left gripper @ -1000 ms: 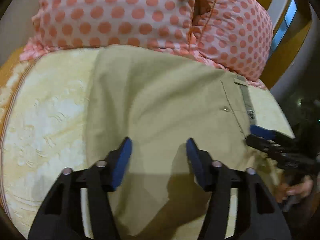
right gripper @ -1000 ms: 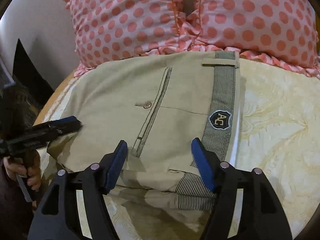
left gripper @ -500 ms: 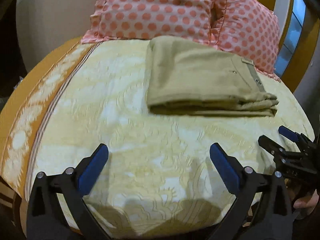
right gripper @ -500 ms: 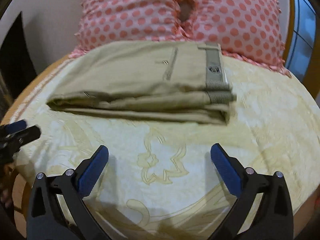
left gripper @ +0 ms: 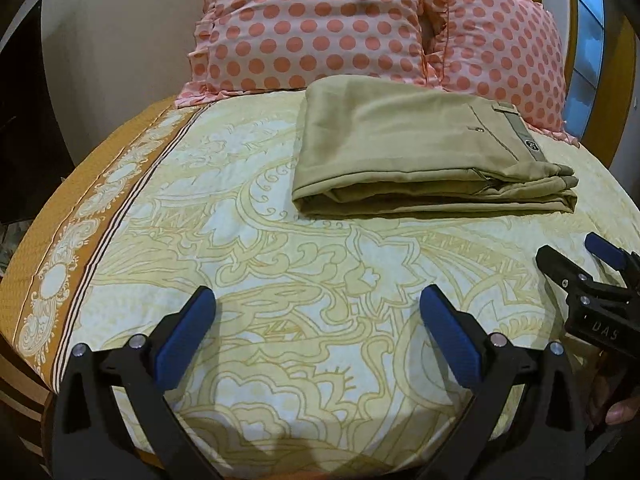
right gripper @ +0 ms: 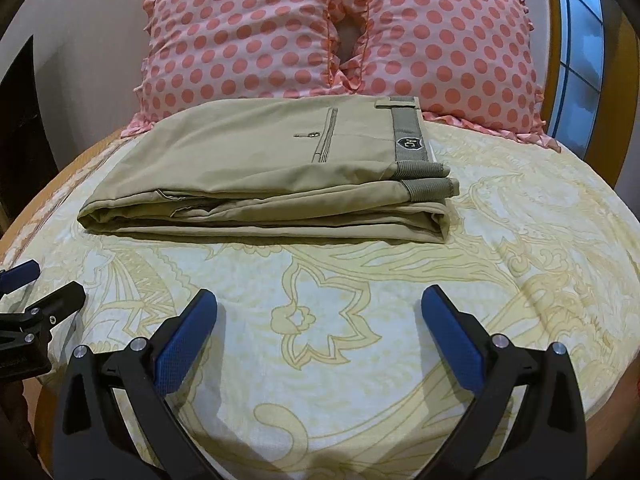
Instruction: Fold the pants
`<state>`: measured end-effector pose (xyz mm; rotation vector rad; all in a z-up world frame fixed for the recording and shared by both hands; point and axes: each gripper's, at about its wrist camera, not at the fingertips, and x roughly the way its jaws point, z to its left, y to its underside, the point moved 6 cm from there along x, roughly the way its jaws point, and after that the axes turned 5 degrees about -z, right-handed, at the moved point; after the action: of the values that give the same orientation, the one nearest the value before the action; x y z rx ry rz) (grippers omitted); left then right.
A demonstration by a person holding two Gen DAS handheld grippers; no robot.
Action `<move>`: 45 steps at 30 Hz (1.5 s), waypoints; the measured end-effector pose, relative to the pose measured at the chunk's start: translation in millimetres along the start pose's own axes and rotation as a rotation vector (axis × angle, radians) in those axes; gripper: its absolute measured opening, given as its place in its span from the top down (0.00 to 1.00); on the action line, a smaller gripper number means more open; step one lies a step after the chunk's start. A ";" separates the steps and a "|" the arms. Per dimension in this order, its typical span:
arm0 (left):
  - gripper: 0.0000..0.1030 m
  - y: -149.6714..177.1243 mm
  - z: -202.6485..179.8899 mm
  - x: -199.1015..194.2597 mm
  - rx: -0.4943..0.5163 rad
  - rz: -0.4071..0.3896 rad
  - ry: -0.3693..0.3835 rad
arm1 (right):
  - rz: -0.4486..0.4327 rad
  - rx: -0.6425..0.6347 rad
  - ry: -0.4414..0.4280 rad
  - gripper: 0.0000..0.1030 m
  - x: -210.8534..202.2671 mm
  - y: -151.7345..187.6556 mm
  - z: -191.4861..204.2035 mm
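Note:
The khaki pants (left gripper: 416,152) lie folded in a flat stack on the bed, close to the pillows, with the grey waistband and badge on top at the right; they also show in the right wrist view (right gripper: 272,168). My left gripper (left gripper: 318,326) is open and empty, well back from the pants over the bare sheet. My right gripper (right gripper: 319,326) is open and empty, also back from the stack. The right gripper shows at the right edge of the left wrist view (left gripper: 580,264), and the left gripper at the left edge of the right wrist view (right gripper: 36,292).
Two pink polka-dot pillows (left gripper: 320,28) (right gripper: 440,40) stand against the headboard just behind the pants. The yellow patterned bedsheet (left gripper: 312,264) has an orange border (left gripper: 52,240) along the left bed edge. A window (right gripper: 580,48) is at the right.
Both grippers have pulled back from over the pants toward the near edge of the bed and opened wider. The pants stay folded where they were.

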<state>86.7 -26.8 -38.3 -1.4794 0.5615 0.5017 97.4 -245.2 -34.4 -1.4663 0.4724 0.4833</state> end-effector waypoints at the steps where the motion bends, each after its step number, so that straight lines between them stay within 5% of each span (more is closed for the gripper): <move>1: 0.02 0.2 0.1 -0.3 -0.001 -0.006 -0.001 | -0.003 0.001 0.002 0.01 -0.1 0.0 0.1; 45: 0.02 -0.4 -2.8 -0.9 -0.004 -0.011 -0.006 | -0.014 0.015 0.022 0.01 0.3 0.9 1.4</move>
<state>86.2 -29.6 -37.5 -1.4837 0.5473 0.4991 97.1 -243.7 -35.3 -1.4607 0.4823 0.4514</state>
